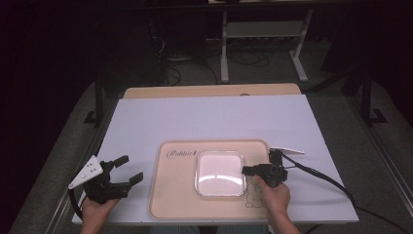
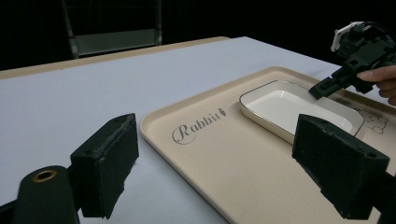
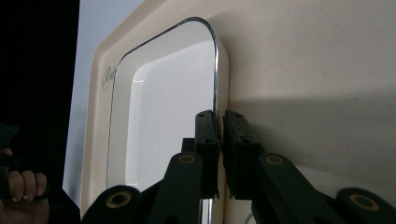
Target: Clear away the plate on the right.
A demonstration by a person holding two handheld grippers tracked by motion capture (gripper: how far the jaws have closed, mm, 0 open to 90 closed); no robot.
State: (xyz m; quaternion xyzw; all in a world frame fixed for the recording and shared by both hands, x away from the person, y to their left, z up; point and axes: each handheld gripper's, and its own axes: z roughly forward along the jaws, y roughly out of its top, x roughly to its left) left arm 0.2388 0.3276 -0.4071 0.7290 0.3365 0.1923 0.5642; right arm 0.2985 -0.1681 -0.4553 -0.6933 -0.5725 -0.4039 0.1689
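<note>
I start with the white table (image 1: 204, 117), which carries a beige tray (image 1: 175, 195) printed with "Rabbit" lettering (image 1: 181, 153) at its ten o'clock corner and a small rabbit drawing (image 1: 252, 196) towards five o'clock. On the tray, a little right of centre, sits the square white dish (image 1: 220, 173) with its thin dark rim line; that dish is what I am working on.

My right gripper (image 1: 246, 170) comes in from three o'clock of the dish, held level, and its jaws are clenched on the dish's right-hand rim. In the right gripper view the two pads (image 3: 208, 140) stand either side of the rim wall (image 3: 217, 84) with almost no gap, one inside the dish and one outside. My left gripper (image 1: 125, 169) rests at nine o'clock of the tray, off its edge, jaws released and wide apart with nothing between them; in the left gripper view the tray and dish lie ahead of the spread pads (image 2: 112, 163).

To do this step well, I judge the grip is narrow and at one edge only, so the dish will want to hinge down at its nine o'clock side once raised. I would keep the pinch firm, lift slowly and keep the wrist level. The glazed rim looks slippery, so any jerk could let it slide out. If it sags, I would bring the left gripper to the nine o'clock rim for support.
</note>
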